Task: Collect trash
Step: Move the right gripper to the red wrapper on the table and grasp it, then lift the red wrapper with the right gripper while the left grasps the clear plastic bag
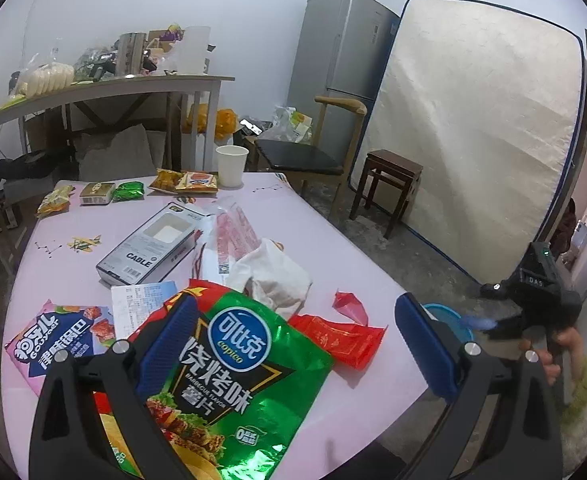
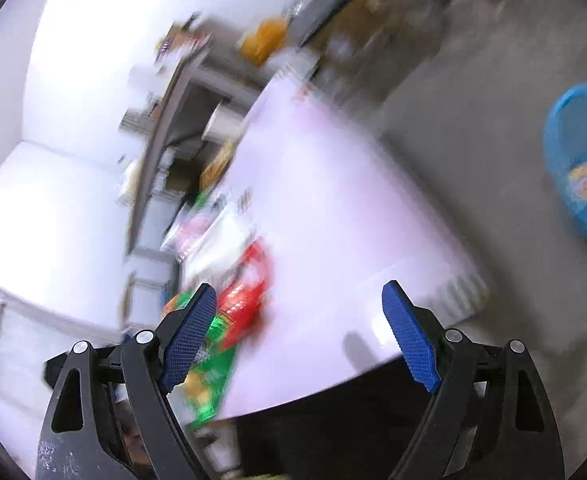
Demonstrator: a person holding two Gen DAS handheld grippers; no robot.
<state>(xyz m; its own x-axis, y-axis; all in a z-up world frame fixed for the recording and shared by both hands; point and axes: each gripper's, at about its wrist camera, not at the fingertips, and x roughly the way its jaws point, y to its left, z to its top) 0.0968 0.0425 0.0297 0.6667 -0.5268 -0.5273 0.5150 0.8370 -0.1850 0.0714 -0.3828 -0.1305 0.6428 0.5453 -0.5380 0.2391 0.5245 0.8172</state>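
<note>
Trash lies scattered on the pink table (image 1: 333,232). A green chip bag (image 1: 233,380) lies flat at the near edge, between the wide-apart fingers of my left gripper (image 1: 297,344), which is open. Beside the bag are a red wrapper (image 1: 341,338), a crumpled white paper bag (image 1: 273,276), a pink snack packet (image 1: 57,340) and a cable box (image 1: 149,244). The right wrist view is blurred. My right gripper (image 2: 299,336) is open with nothing between its pads, over the table's corner. A blue basket (image 2: 581,168) on the floor holds a snack packet.
A paper cup (image 1: 231,166) and several small snack packets stand at the table's far edge. Beyond are a wooden chair (image 1: 305,156), a dark stool (image 1: 389,184), a mattress (image 1: 481,128) against the wall, a fridge (image 1: 341,64) and a cluttered side table (image 1: 105,88).
</note>
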